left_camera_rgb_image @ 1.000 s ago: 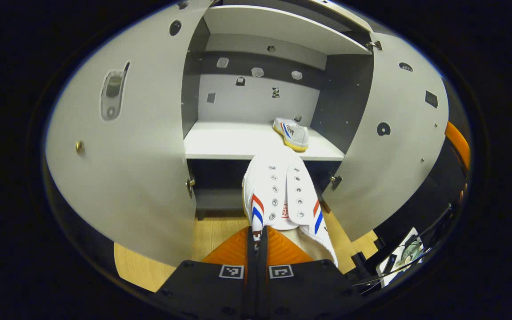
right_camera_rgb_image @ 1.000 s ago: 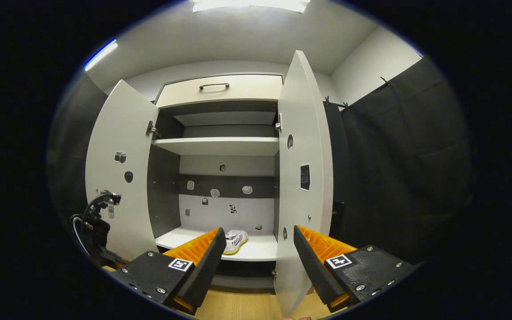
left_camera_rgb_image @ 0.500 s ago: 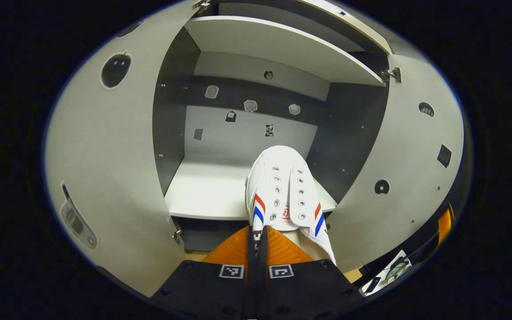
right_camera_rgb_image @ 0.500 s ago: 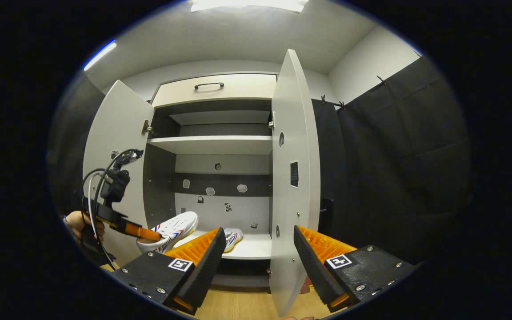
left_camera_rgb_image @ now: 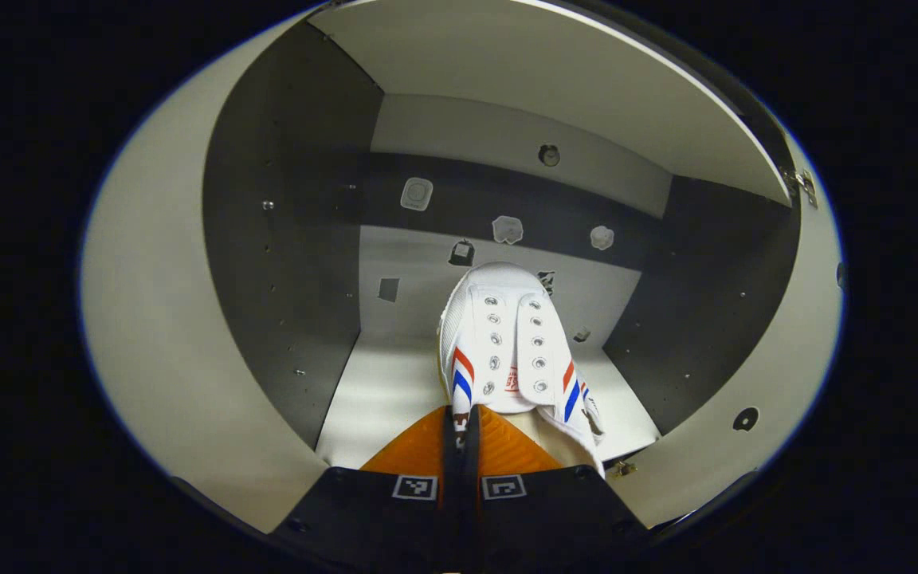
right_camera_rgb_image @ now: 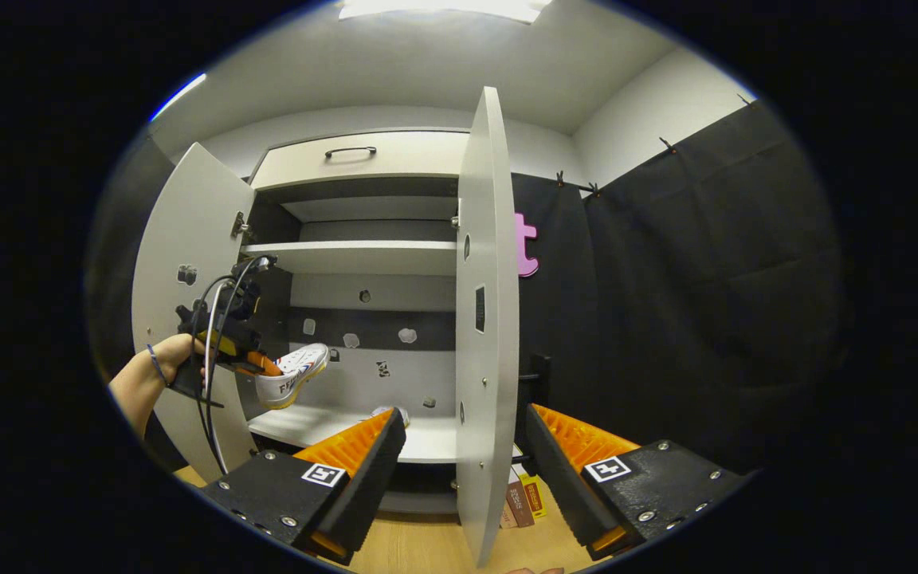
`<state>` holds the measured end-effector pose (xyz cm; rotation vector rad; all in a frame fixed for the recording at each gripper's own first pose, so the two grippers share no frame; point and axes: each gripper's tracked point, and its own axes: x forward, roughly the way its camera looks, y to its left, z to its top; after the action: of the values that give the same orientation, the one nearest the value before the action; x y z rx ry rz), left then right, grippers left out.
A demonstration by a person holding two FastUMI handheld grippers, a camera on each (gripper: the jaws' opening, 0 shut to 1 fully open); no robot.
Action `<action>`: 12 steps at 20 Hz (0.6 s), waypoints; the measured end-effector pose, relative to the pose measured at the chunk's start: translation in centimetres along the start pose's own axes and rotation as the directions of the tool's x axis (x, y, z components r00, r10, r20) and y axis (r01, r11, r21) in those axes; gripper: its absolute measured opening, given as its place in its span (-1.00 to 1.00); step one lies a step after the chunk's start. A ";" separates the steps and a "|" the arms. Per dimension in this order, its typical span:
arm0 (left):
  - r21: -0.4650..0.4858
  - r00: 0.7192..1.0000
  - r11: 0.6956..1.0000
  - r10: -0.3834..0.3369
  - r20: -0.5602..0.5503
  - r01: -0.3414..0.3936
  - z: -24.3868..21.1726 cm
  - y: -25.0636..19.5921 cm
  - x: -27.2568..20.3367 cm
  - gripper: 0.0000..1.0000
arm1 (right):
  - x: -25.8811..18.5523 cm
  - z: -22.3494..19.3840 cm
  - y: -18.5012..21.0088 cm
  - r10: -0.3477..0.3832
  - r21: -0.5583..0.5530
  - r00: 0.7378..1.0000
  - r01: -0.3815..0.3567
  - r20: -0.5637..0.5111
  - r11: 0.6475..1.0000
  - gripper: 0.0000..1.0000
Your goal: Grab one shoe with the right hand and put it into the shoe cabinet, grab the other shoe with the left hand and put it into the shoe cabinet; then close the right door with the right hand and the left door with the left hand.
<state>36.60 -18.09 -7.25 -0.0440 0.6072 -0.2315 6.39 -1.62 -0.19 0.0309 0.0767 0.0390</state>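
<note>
Left tongs (left_camera_rgb_image: 459,426): closed tight on the heel edge of a white shoe (left_camera_rgb_image: 507,343), both fingers pressing it; in the right gripper view the same tongs (right_camera_rgb_image: 256,365) sat in a hand (right_camera_rgb_image: 164,367) and carried that shoe (right_camera_rgb_image: 293,375) in the air.
Held shoe: toe pointed into the cabinet (left_camera_rgb_image: 284,239), above the lower shelf (left_camera_rgb_image: 379,391) and clear of it; red and blue stripes on its sides.
Second shoe (right_camera_rgb_image: 391,413): lay on the lower shelf toward the right, mostly hidden behind the right tongs' left finger.
Right tongs (right_camera_rgb_image: 459,454): wide apart, gripping nothing, held back from the cabinet front.
Left door (right_camera_rgb_image: 180,279): swung open.
Right door (right_camera_rgb_image: 487,319): swung open, seen nearly edge-on between the right tongs' fingers.
Upper shelf (right_camera_rgb_image: 355,257): bare, with a drawer (right_camera_rgb_image: 363,159) above it.
</note>
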 end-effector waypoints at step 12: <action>0.038 0.984 0.998 0.056 -0.167 -0.050 -6.7 0.1 10.2 -0.87 | -0.3 -1.1 -2.7 -0.025 0.006 0.999 0.025 -0.032 1.000 0.87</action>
<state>40.93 -20.16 -18.49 0.0244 0.7711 -0.1947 6.08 -4.28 -1.32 0.0361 0.1096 0.0143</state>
